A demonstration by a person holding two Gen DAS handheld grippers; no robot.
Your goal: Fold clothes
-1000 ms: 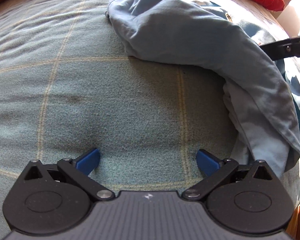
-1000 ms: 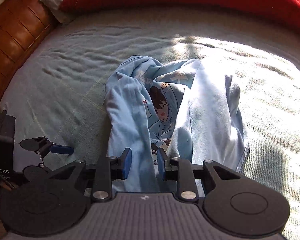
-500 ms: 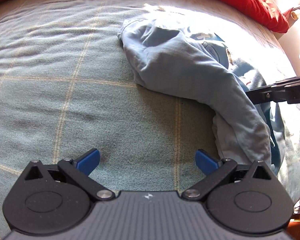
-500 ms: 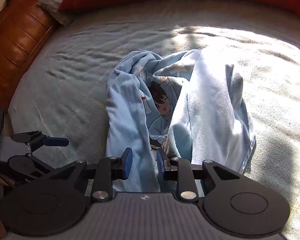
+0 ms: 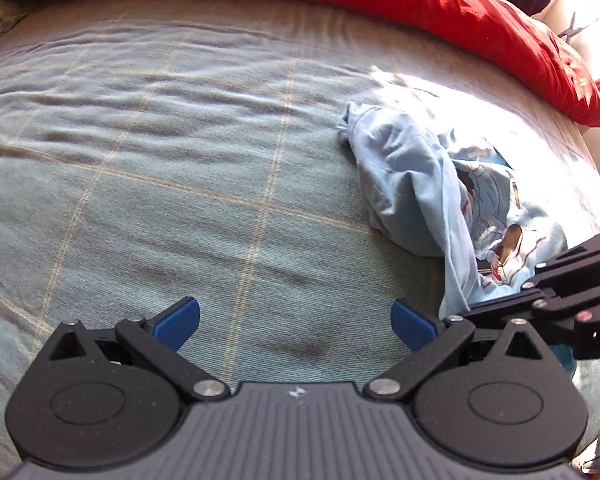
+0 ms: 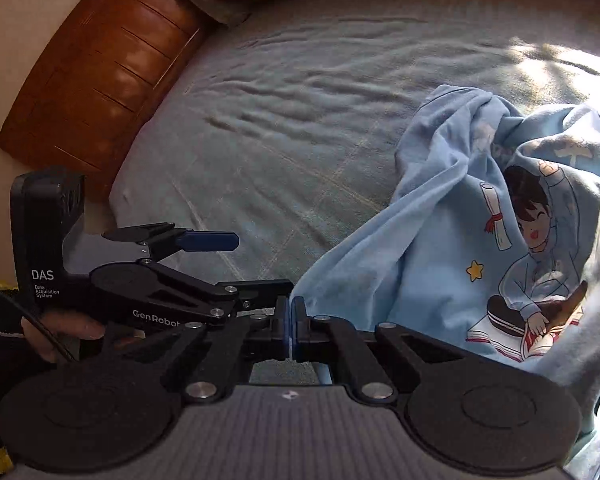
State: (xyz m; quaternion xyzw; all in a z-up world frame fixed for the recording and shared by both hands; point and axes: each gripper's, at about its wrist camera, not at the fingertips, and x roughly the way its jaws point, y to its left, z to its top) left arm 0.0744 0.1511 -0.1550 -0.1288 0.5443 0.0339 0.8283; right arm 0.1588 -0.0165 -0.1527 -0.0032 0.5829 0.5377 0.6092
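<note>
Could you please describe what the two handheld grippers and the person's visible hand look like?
Both the left gripper and right gripper are matte black with round pivot discs, silver rivets, ribbed grey bodies and blue finger pads. The left one carries white "GenRobot" and "DAS" lettering. A black cable passes the hand, which wears a dark sleeve.

Soft matt cloth shirt (image 6: 432,240); woven blanket (image 5: 180,184); glossy wood headboard (image 6: 100,64)

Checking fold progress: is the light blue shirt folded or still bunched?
Bunched. The light blue shirt lies crumpled on the bed, its cartoon print partly wrapped by creased cloth.
</note>
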